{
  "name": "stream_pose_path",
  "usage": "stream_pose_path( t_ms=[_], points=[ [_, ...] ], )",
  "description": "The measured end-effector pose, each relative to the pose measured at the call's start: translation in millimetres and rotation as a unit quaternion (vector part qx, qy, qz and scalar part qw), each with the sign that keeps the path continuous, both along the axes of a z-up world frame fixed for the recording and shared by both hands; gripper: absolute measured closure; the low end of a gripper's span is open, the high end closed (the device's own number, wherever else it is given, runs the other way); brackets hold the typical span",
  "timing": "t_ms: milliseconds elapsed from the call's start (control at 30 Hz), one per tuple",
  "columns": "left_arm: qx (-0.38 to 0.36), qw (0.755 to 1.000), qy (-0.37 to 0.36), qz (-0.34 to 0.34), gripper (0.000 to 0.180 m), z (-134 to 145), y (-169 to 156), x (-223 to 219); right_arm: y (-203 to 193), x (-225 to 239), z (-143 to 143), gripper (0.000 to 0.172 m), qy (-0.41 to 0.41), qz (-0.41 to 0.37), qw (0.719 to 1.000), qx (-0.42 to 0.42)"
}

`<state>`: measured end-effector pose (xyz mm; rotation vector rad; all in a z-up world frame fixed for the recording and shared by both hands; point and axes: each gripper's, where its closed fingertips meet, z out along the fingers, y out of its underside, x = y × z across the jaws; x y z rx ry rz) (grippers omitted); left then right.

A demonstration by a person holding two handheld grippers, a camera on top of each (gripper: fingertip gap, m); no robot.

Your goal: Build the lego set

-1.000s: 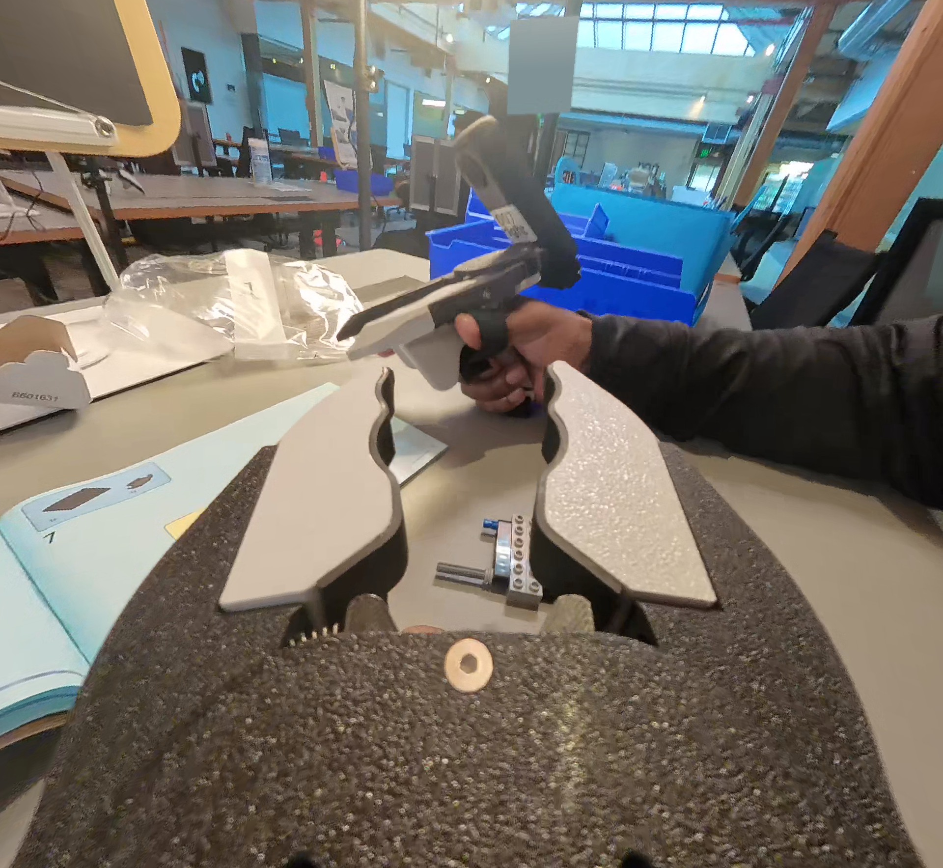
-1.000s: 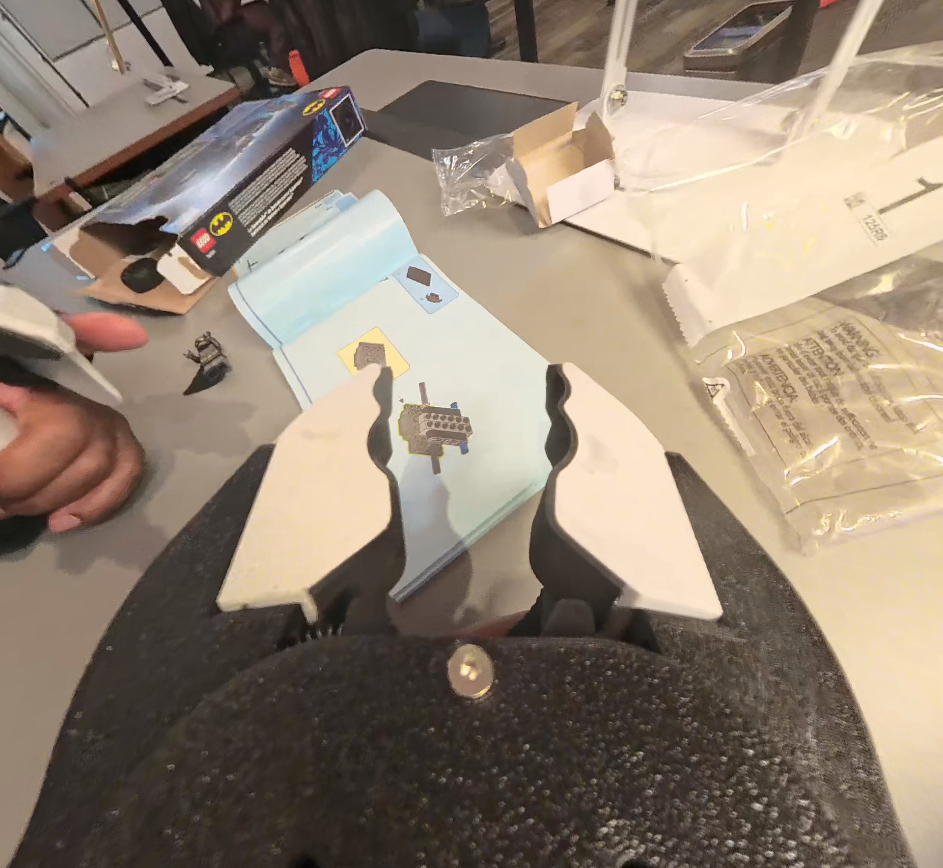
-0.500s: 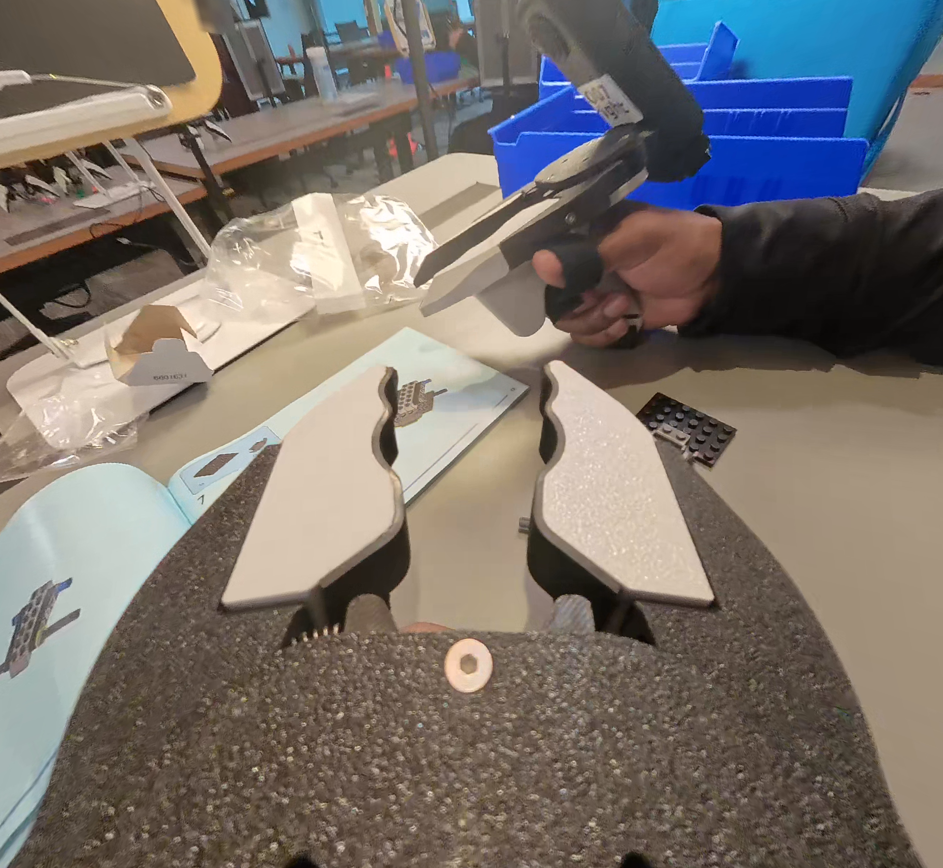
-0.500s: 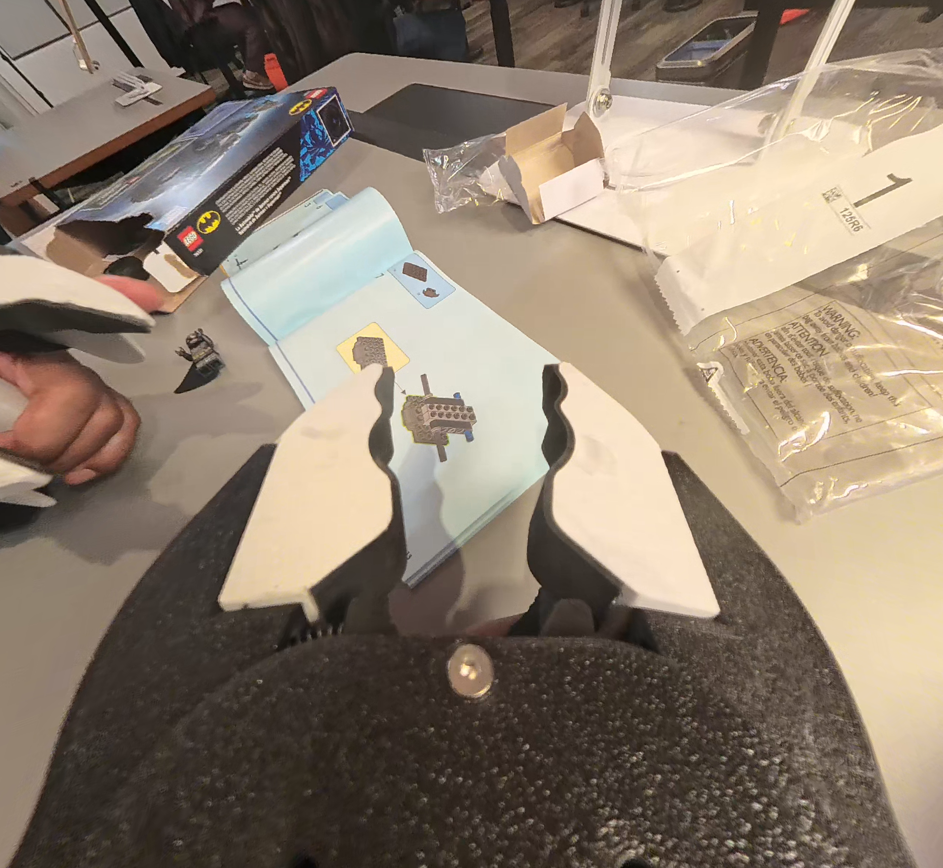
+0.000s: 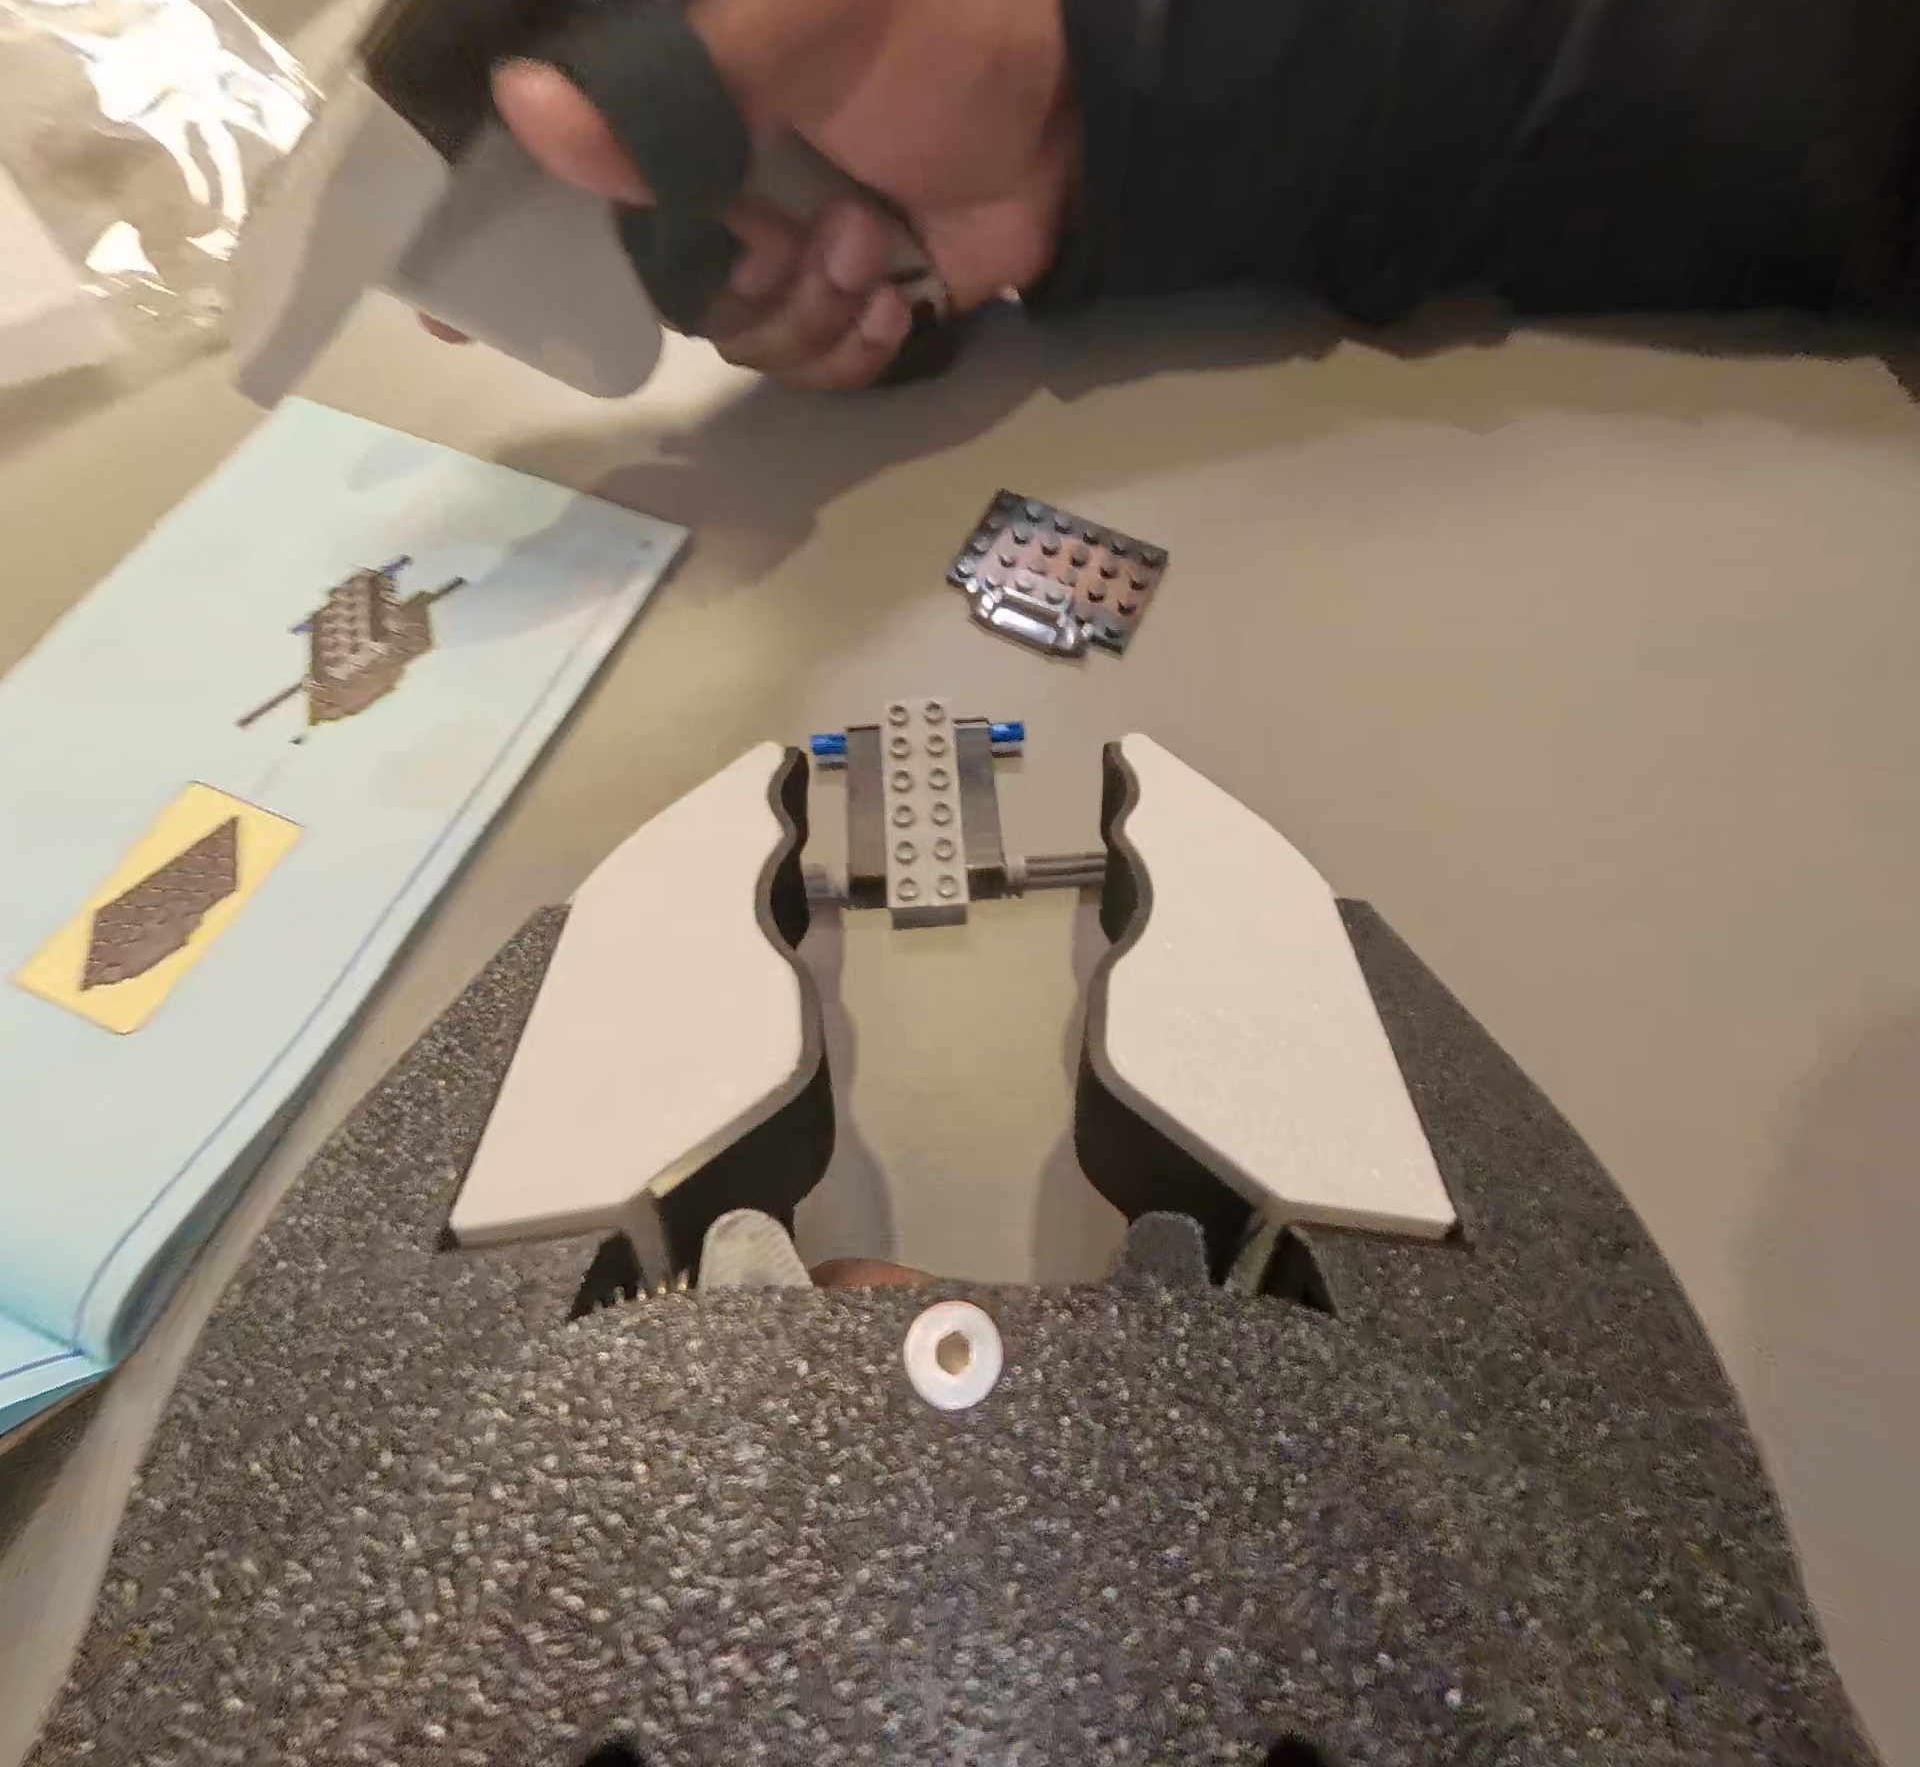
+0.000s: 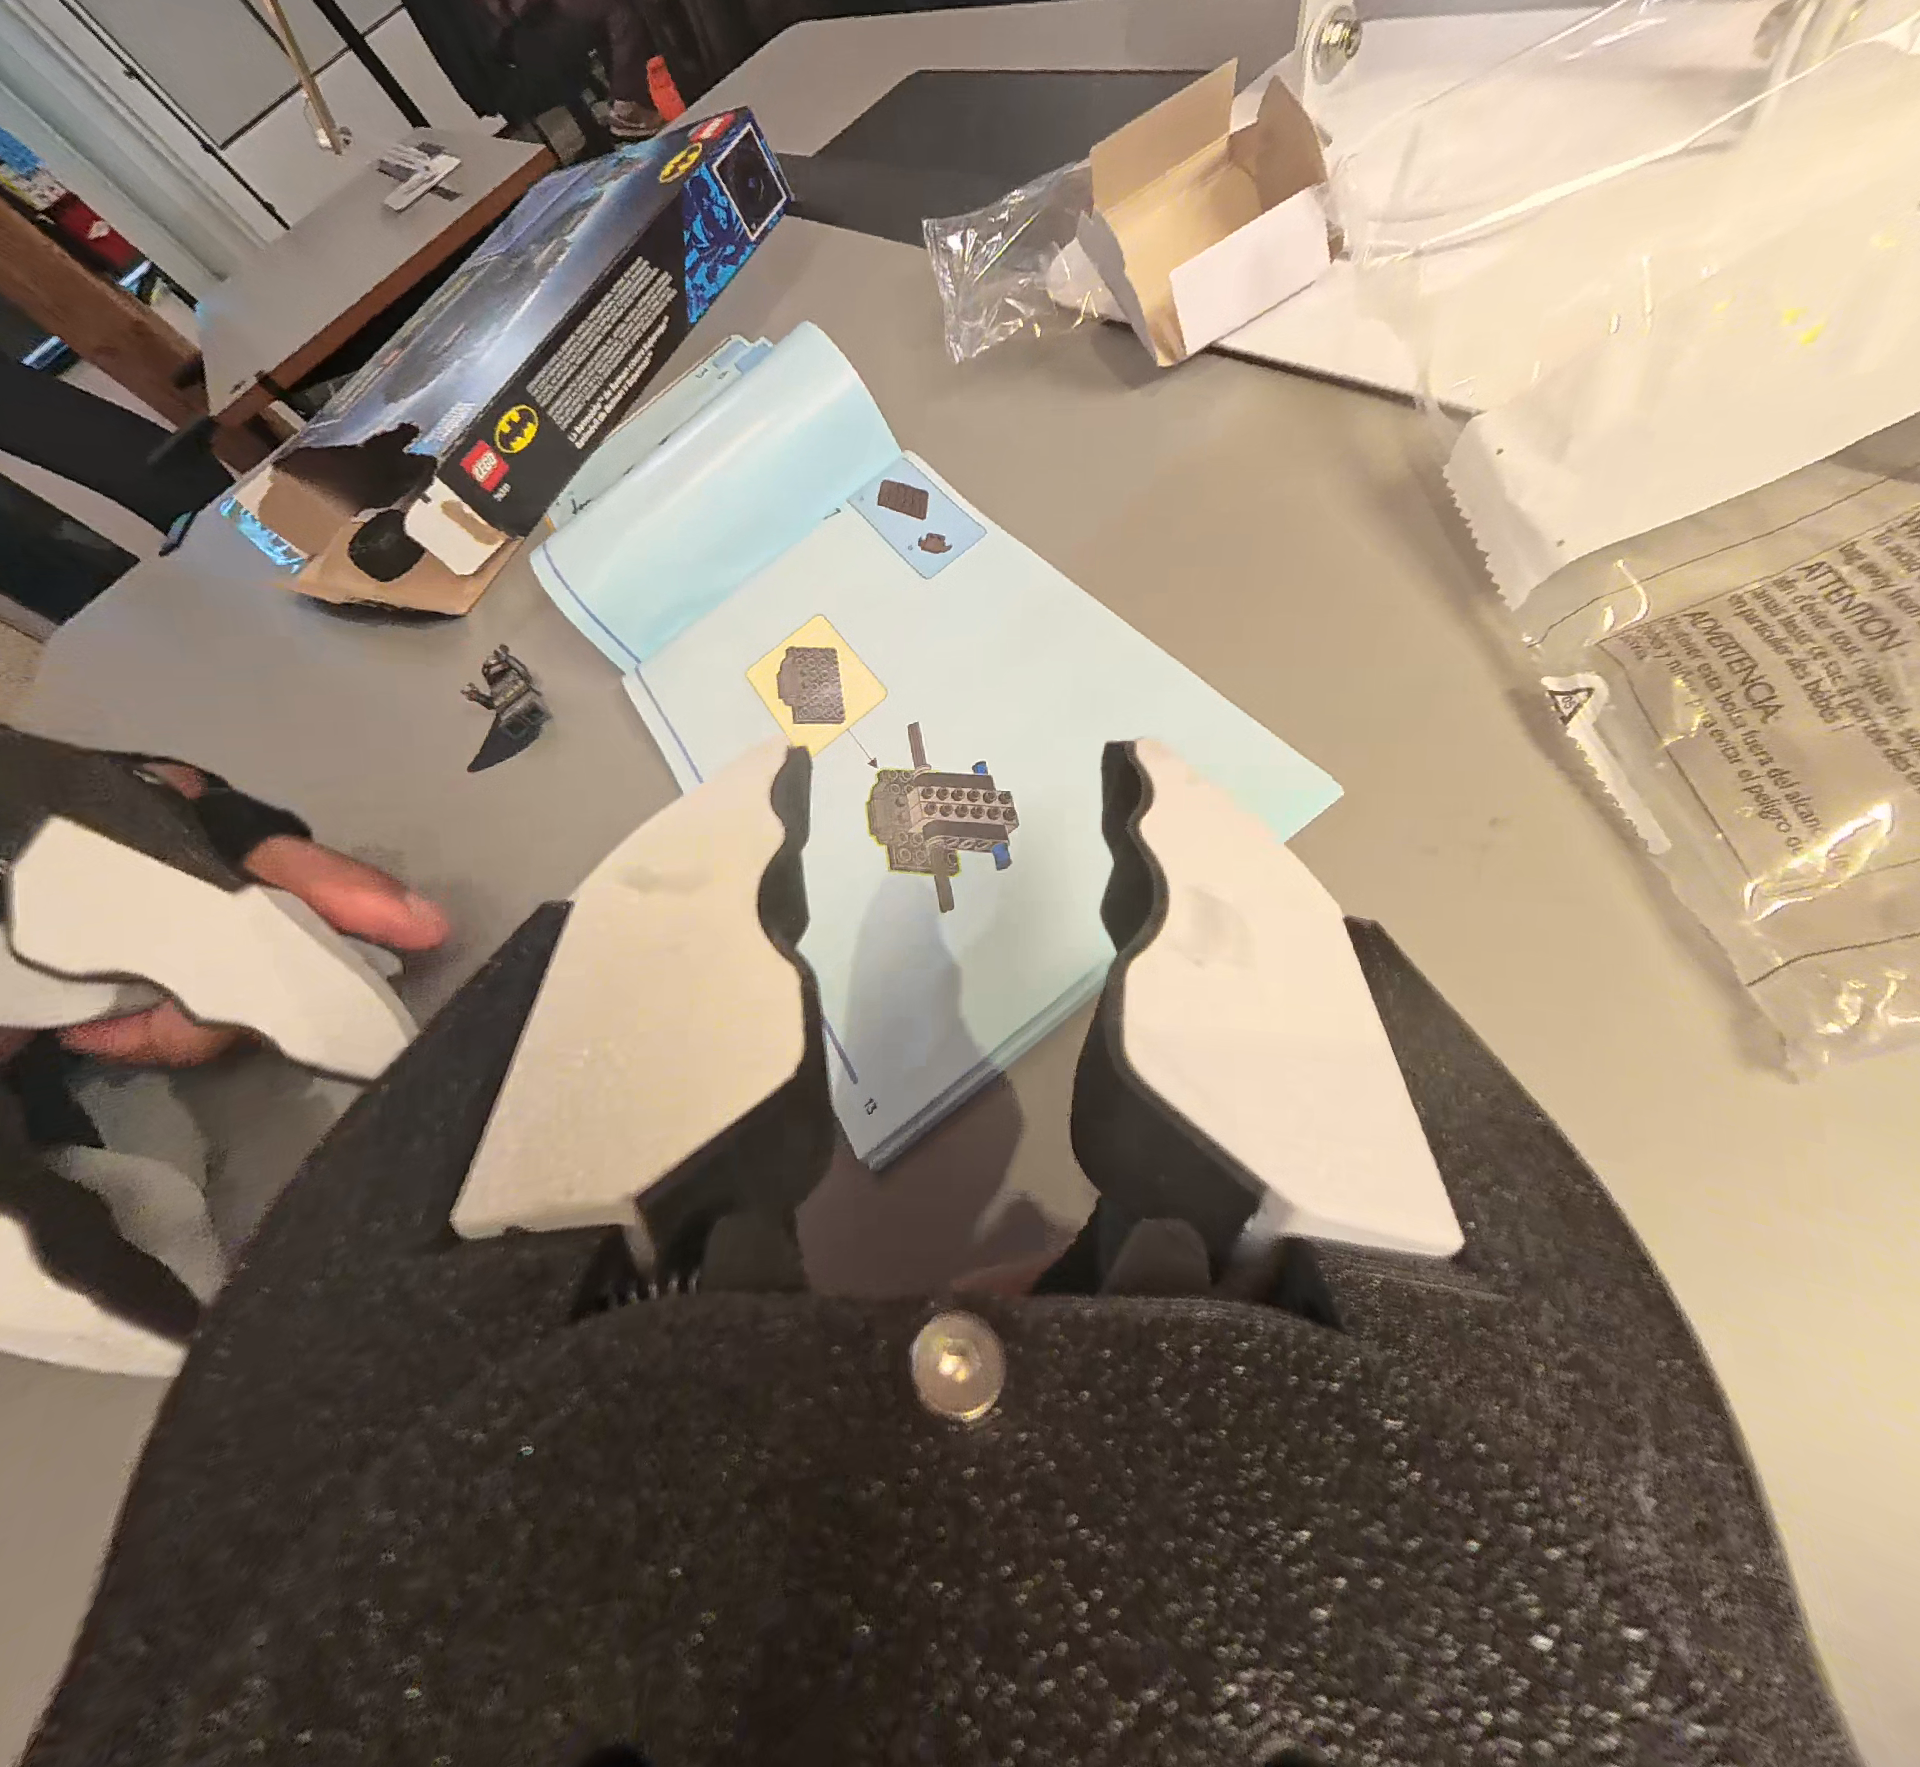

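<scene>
Tipped down toward the table since a second ago, the left gripper (image 5: 951, 813) now frames the grey brick assembly (image 5: 928, 808) between its wide-open fingers, neither pad pressing it, though its axle reaches the right finger. Its long axis runs straight away from the gripper, pins and axle sticking out sideways. Just beyond lies a dark studded plate (image 5: 1062, 587). The right gripper (image 6: 951, 813) hangs wide and bare over the instruction booklet (image 6: 1039, 678).

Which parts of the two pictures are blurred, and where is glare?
Left wrist view: the hand in the dark sleeve is motion-blurred; the small grey studded brick assembly stays sharp.
Right wrist view: mostly sharp; glare on the clear plastic bags; the hand at the left edge is soft.
</scene>
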<state>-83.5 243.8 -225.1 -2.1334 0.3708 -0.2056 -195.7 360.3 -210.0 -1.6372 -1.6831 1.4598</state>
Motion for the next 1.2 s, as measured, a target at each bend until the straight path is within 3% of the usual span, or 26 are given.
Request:
stream_pose_path(
  t_ms=[567, 700, 1200],
  points=[
    [-0.115, 0.993, 0.028, 0.020, 0.143, -34, 2, -3, -8, -3, -7, 0.119, -0.025, 0.028, 0.999, -0.003],
    [-0.116, 0.992, 0.051, 0.013, 0.146, -35, 5, -2, -6, -2, -5, 0.118, -0.017, 0.023, 1.000, -0.006],
    [-0.086, 0.996, 0.032, 0.011, 0.147, -29, 4, 0, 0, 0, 2, 0.118, 0.007, 0.002, 1.000, -0.006]
  ],
)
